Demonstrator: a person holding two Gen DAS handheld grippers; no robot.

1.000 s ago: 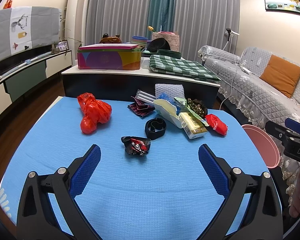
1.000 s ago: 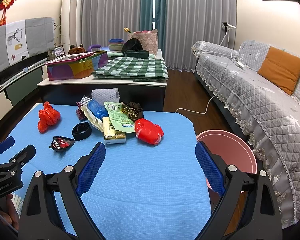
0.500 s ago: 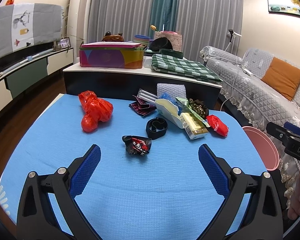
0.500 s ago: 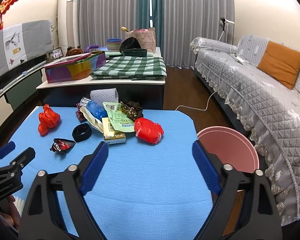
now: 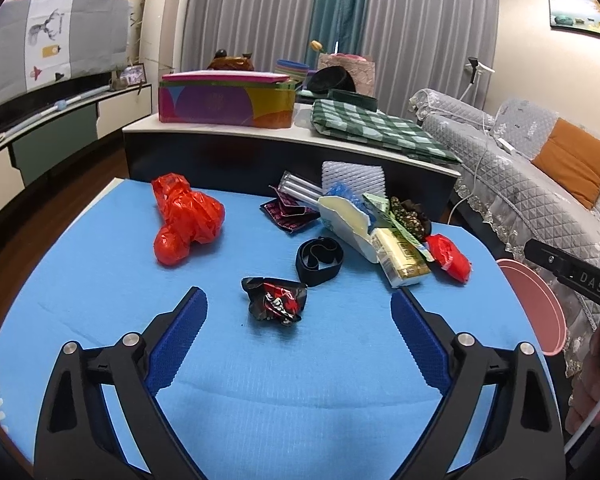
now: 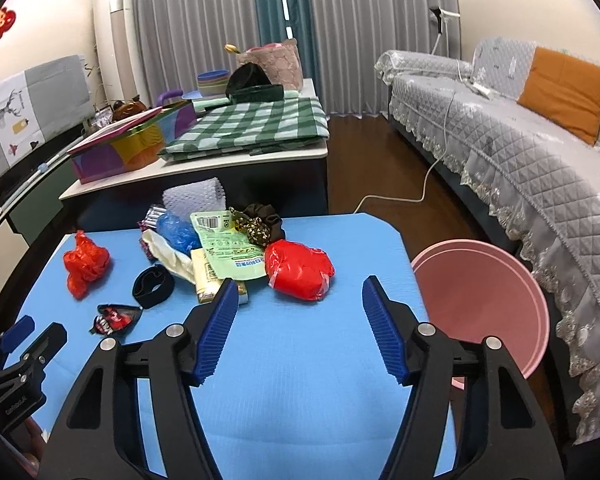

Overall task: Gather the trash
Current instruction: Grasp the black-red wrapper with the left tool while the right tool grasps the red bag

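No trash is collected yet: every piece visible, including the crumpled dark wrapper [image 5: 275,299], the red bag [image 5: 186,216] and the red packet [image 6: 299,269], lies on the blue table [image 5: 100,280], and the visible part of the pink bin [image 6: 482,308] beside it shows nothing inside. The left gripper [image 5: 299,309] is closing slightly, wide apart around the wrapper without touching it. The right gripper [image 6: 296,300] is closing on nothing, just short of the red packet
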